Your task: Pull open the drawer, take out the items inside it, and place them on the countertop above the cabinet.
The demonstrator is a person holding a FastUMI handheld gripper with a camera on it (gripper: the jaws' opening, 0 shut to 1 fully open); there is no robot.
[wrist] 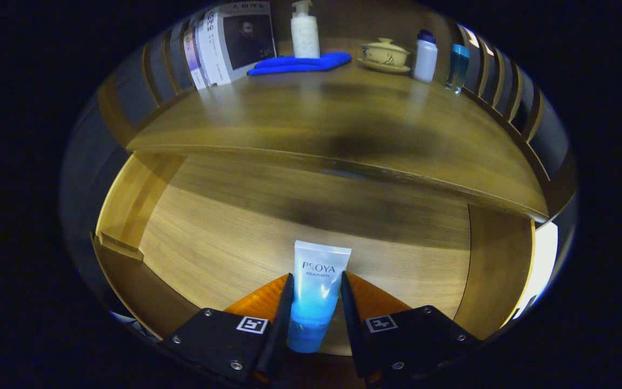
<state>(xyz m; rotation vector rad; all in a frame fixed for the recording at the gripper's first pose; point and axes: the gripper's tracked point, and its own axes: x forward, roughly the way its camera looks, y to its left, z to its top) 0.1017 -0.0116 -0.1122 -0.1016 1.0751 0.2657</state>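
Note:
A white-to-blue tube (316,294) stands between my two fingers, which press on its sides, so my gripper (315,286) is shut on it. The tube's white crimped end points away from me and its blue cap end is near my palm. Below and beyond the tube lies the wooden floor of the open drawer (224,237). Past the drawer's back edge spreads the wooden countertop (343,113).
At the back of the countertop stand books (232,46), a white pump bottle (304,32) behind a folded blue cloth (300,63), a lidded cream bowl on a saucer (384,54), a white bottle (425,56) and a blue-capped bottle (458,67).

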